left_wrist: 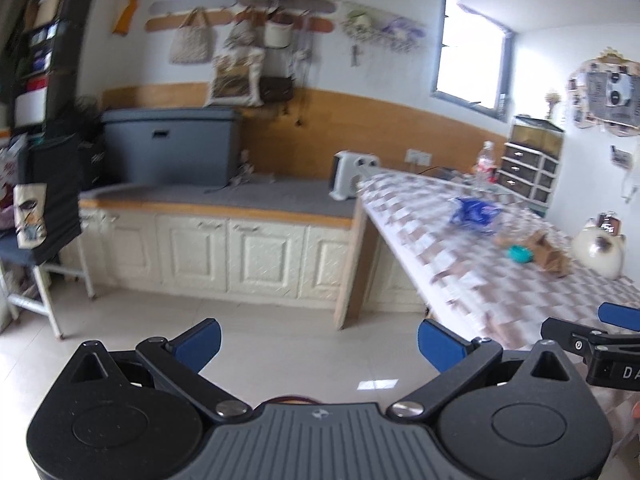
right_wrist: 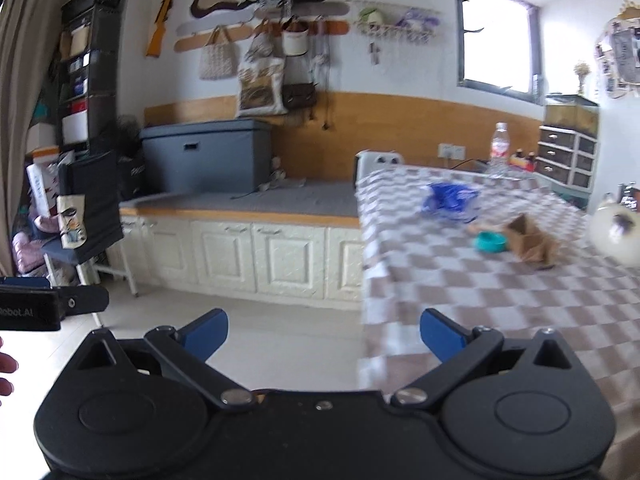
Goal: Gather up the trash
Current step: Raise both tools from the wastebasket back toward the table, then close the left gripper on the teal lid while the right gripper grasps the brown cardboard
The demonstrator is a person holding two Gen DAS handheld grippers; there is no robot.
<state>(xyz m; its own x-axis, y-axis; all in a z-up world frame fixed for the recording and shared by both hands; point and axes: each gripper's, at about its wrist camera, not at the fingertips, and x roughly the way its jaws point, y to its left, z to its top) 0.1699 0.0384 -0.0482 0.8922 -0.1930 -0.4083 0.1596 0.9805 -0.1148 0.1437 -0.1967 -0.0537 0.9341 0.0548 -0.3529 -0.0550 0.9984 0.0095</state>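
The left gripper (left_wrist: 319, 346) has its two blue fingers spread wide apart, and there is nothing between them. It hangs over the pale floor (left_wrist: 248, 340), next to the edge of the table (left_wrist: 460, 276). The right gripper (right_wrist: 324, 334) is wide open too and holds nothing. It is near the table's front corner.

The table has a checked cloth on it. The trash sits far from both grippers, out in the middle of the cloth. There is a crumpled blue plastic bag (right_wrist: 450, 198), a small teal bowl (right_wrist: 490, 243) and a torn brown paper bag (right_wrist: 532, 244). The bowl is just beside the paper bag (the pictures are too blurry to say if they touch). A clear bottle (right_wrist: 499, 150) stands upright at the far end of the table. A white round pot (left_wrist: 599, 250) sits at the right side.
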